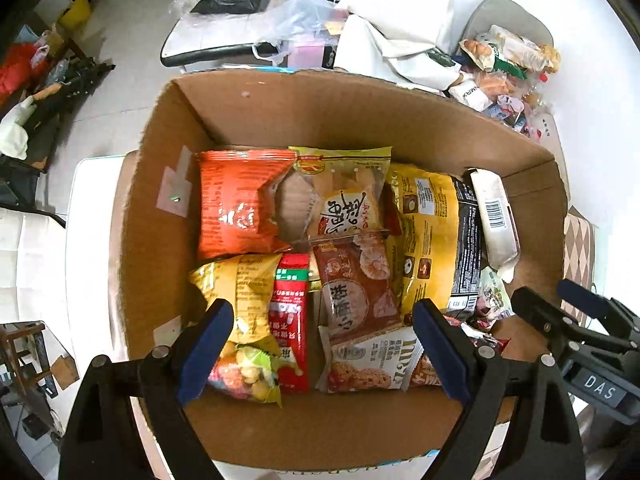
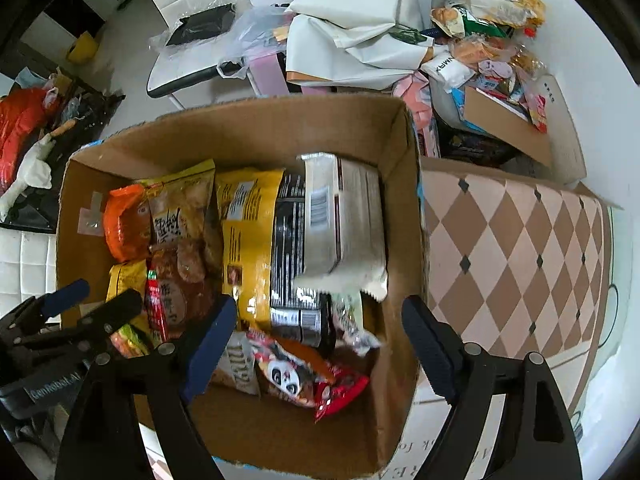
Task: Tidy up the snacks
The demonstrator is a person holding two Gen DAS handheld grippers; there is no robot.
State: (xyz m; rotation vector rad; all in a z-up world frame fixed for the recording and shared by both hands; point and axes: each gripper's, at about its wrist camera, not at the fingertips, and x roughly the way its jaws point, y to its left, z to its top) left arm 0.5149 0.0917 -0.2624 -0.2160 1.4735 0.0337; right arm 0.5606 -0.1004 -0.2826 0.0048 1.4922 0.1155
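A brown cardboard box [image 1: 280, 116] holds several snack packs: an orange pack [image 1: 236, 204], a clear rice-cracker pack [image 1: 344, 196], a big yellow bag [image 1: 428, 236], a red-brown pack [image 1: 356, 284] and a cookie pack [image 1: 372, 364]. My left gripper [image 1: 324, 312] hangs open above the box's near half, nothing between its pads. My right gripper [image 2: 320, 308] is open over the box's right side, above a panda-print pack [image 2: 288, 372]. A white pack with a barcode [image 2: 344, 216], slightly blurred, leans by the right wall. Each gripper shows in the other's view: the right gripper [image 1: 552, 296] and the left gripper [image 2: 96, 298].
A heap of loose snacks [image 1: 508, 72] lies on the table beyond the box at the back right, beside a white cloth bag [image 1: 396, 48]. A diamond-patterned surface [image 2: 512, 248] adjoins the box on the right. A white chair [image 1: 224, 20] with a black item stands behind.
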